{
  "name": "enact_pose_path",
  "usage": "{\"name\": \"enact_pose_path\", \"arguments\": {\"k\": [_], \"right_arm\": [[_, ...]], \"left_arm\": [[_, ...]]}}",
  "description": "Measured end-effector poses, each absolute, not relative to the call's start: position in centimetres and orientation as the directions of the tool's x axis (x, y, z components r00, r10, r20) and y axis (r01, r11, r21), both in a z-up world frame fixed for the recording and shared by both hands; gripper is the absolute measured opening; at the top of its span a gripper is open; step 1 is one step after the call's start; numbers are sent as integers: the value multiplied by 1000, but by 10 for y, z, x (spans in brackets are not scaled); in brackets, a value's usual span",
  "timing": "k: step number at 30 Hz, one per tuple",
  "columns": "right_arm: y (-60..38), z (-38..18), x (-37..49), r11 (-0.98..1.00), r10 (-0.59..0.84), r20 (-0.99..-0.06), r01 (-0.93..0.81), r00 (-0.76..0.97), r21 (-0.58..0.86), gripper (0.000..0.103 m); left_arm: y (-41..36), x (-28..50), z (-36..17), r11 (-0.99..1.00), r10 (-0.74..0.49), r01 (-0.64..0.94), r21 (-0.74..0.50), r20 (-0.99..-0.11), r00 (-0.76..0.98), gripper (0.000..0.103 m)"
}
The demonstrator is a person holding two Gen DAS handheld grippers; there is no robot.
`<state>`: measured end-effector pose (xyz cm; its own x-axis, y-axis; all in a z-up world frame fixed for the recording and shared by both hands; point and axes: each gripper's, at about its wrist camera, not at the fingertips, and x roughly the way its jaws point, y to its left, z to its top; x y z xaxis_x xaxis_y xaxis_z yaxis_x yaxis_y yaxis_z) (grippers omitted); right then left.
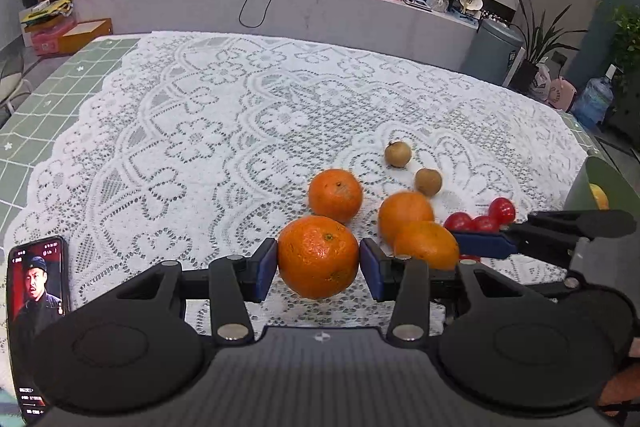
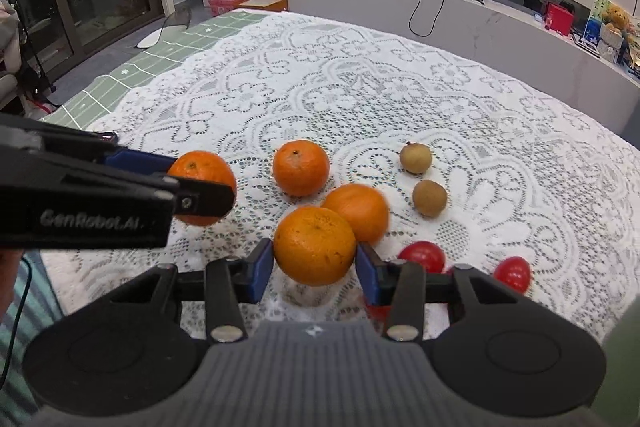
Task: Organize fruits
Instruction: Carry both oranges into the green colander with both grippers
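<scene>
My left gripper (image 1: 318,269) is shut on an orange (image 1: 318,255), with both blue pads pressed against its sides. My right gripper (image 2: 314,265) is shut on another orange (image 2: 314,245), which casts a shadow on the lace cloth beneath it. Each gripper shows in the other's view: the right one's blue finger (image 1: 484,245) lies beside its orange (image 1: 426,245), and the left one's finger (image 2: 136,163) reaches its orange (image 2: 204,179). Two more oranges (image 2: 301,167) (image 2: 356,213) lie loose on the cloth, as do two small brown fruits (image 2: 416,157) (image 2: 430,197) and several red cherry tomatoes (image 2: 424,255).
A green container (image 1: 600,175) with a yellow fruit (image 1: 599,195) inside stands at the table's right edge. A phone (image 1: 38,307) with its screen lit lies at the near left. The white lace cloth (image 1: 220,115) covers a green checked table. A long counter runs behind.
</scene>
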<state>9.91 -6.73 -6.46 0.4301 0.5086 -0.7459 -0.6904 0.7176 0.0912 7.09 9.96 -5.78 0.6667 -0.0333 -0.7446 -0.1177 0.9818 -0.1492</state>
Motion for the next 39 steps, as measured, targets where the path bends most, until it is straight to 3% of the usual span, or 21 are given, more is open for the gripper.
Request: {"name": "enact_pose_path", "arguments": {"k": [16,23,39], "right_arm": [[-169,-13,76,812,470,-681,-577,562,85,42],[-230,8,83,865,411,-699,-493,585,96,42],[-321,12,107,944,189,-753,-328,631,-39,42]], "left_arm": [[38,72,-20,991,-122,41,-129,-720,684,51],[-11,87,-3,970,-243,188,-157,-698,674,51],[-129,125,3,849,-454,507,-147,-693,560,51]]}}
